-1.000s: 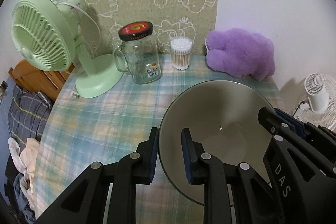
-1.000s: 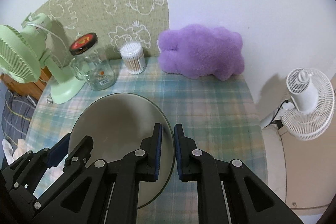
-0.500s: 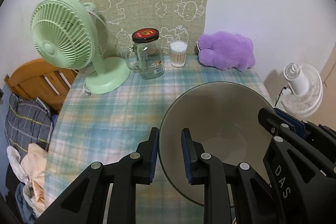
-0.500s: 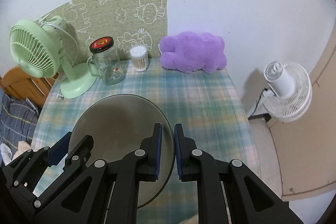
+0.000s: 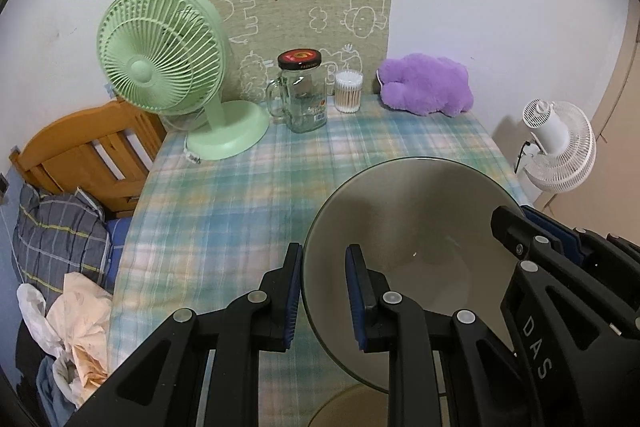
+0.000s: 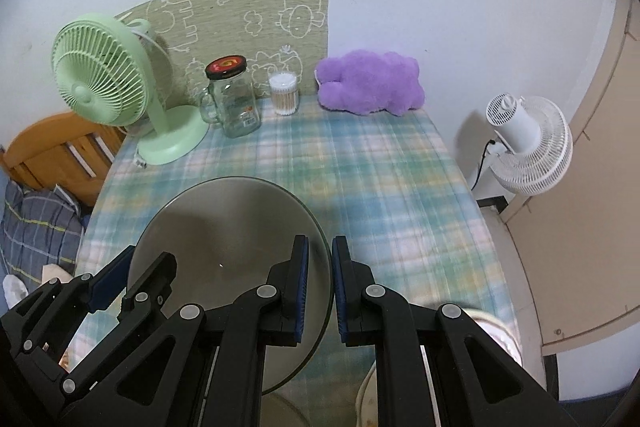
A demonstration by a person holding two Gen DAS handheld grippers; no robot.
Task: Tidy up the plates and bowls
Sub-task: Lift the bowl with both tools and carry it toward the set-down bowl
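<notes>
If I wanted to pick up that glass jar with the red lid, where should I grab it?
Probably by the handle of the glass jar. It stands upright at the back of the table, and its loop handle sticks out toward the green fan. Come from the front and pinch the loop sideways. The body looks wide and smooth for narrow fingers.

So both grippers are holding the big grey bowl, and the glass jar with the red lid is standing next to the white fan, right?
Not quite. The glass jar with the red lid stands beside the green fan, as the left wrist view shows. Both the left gripper and right gripper do grip the big grey bowl.
</notes>
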